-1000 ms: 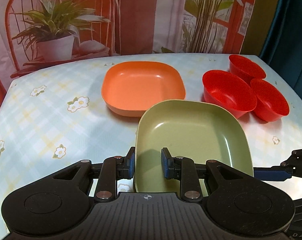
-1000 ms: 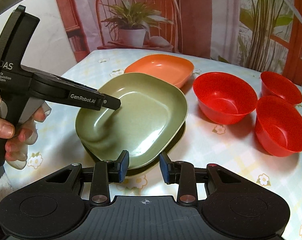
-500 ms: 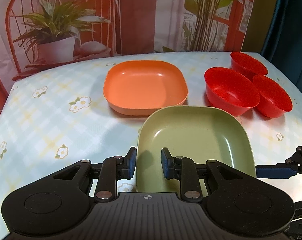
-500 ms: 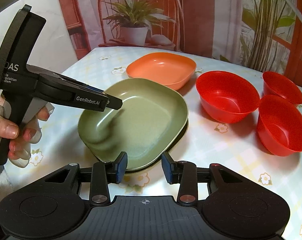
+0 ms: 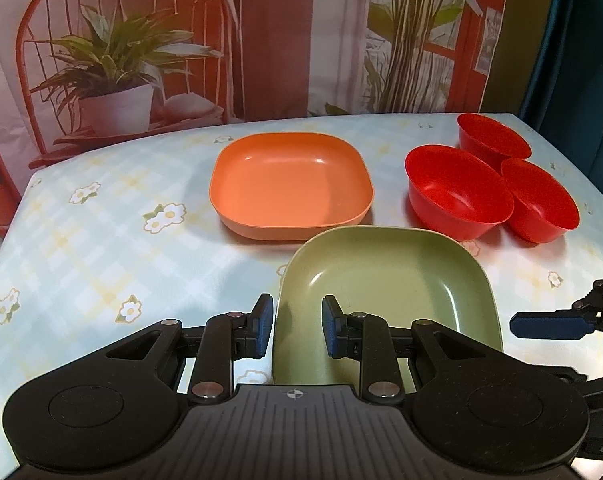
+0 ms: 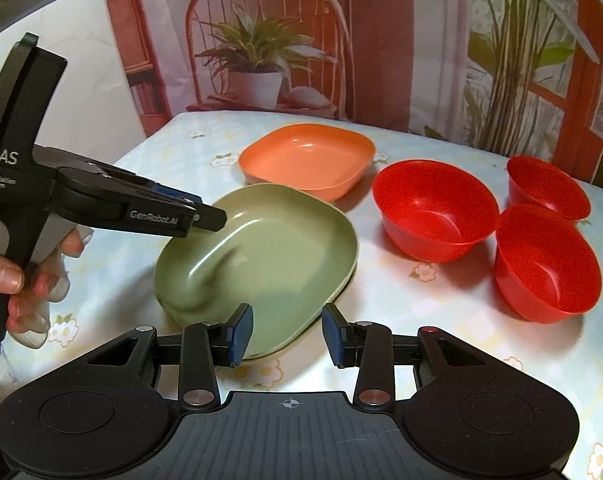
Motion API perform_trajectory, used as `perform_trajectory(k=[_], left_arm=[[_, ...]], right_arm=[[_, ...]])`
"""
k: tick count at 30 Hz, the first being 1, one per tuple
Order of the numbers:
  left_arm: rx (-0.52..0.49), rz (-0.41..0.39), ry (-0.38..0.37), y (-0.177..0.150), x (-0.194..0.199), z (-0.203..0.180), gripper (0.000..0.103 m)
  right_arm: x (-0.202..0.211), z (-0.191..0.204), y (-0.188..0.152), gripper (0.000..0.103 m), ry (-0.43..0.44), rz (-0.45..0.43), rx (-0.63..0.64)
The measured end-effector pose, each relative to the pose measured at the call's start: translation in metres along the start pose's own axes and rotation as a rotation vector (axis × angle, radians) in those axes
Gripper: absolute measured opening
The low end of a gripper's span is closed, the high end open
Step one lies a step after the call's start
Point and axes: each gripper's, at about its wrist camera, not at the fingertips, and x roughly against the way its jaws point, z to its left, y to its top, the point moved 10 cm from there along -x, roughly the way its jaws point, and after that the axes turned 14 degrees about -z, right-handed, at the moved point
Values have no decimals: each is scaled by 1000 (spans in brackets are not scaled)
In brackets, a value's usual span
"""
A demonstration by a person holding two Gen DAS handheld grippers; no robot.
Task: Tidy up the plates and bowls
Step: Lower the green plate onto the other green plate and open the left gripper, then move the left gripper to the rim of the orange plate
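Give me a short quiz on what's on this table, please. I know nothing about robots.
1. How many bowls stand on the table?
2. The left gripper grips the green plate by: A) its rim, B) the middle of its floor, C) not at all.
3. True or false: the right gripper holds a bowl.

Key: 1) Three. 2) A. 3) False; it is open and holds nothing.
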Motion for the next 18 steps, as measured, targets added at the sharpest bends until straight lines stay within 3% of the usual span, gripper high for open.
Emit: perform_trajectory(k=[9, 14, 18], left_arm=[[23, -23, -5, 6, 9, 2, 28], [85, -69, -15, 20, 21, 9, 28], [106, -103, -17, 30, 29, 12, 29]], right_arm=[[-2, -3, -6, 36, -4, 8, -3], [4, -14, 9, 48, -24, -62, -19], [6, -24, 18, 49, -41, -89, -18]])
